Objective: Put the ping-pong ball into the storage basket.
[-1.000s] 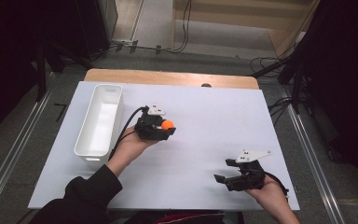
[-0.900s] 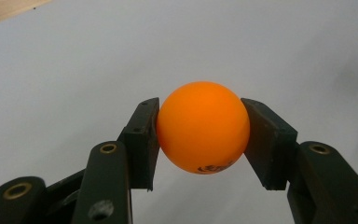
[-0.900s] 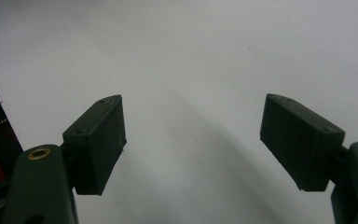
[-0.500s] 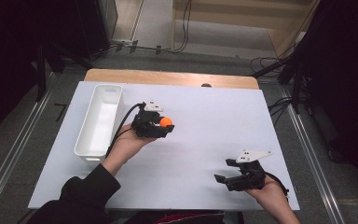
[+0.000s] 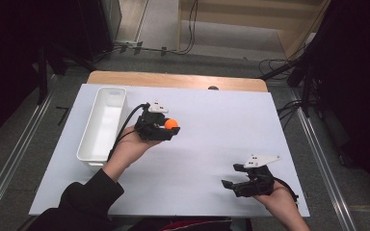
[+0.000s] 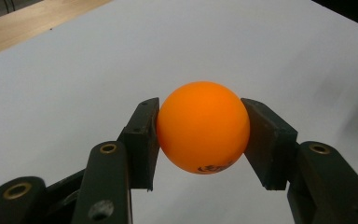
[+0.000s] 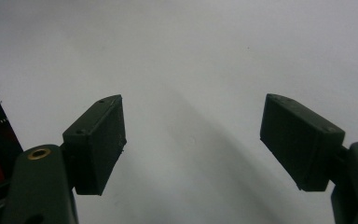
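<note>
Your left hand-held gripper (image 5: 169, 129) is pinching the orange ball (image 5: 172, 124) across its widest part, one pad on each side, which is why the ball (image 6: 203, 127) sits steady between the jaws and does not roll out. You hold it lifted off the white desk (image 5: 221, 120), just to the right of the long white bin (image 5: 102, 126), so the bin looks like the likely place for it; a short swing toward your left would bring the ball over the open top. The bin lies lengthwise along the left edge of the desk, within easy reach of that hand. Your right hand-held gripper (image 5: 231, 185) rests low near the front right corner, well apart from the ball, its jaws spread wide with nothing between them (image 7: 191, 140), seemingly parked out of the way.
</note>
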Tool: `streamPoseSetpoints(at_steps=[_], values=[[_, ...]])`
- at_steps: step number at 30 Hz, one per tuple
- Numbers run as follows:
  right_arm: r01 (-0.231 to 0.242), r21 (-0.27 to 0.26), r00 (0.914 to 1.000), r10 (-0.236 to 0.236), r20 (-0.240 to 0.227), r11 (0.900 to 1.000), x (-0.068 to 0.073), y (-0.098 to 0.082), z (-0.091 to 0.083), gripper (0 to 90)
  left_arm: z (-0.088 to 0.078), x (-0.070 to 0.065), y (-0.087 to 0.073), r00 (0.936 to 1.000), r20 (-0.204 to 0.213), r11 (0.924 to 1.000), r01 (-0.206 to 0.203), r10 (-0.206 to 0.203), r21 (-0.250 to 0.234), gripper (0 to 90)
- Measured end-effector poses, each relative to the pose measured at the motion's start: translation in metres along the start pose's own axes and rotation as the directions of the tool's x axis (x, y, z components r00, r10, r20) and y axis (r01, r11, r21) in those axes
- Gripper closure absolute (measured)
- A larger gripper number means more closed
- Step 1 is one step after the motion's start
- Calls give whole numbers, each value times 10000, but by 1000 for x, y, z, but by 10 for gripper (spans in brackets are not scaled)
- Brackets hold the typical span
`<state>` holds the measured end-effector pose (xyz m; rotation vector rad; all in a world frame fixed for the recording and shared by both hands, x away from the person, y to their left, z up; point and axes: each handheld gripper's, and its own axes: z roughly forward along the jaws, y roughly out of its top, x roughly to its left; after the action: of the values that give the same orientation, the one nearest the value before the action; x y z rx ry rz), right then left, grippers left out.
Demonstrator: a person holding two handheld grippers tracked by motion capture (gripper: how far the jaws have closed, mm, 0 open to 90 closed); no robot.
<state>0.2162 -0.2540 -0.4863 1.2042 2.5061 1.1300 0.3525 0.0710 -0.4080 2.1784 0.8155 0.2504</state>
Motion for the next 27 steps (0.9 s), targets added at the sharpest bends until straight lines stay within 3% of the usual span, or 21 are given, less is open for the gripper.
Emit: streamPoseSetpoints(at_steps=[7,27], values=[[-16,0,10000,16,-4,10000,0,0,0,207,0,4,-1,9999,76,9999,110,-111,109,492],[4,6,10000,-4,3,10000,0,0,-1,207,-6,22,-5,9986,-312,9989,432,-426,189,492]])
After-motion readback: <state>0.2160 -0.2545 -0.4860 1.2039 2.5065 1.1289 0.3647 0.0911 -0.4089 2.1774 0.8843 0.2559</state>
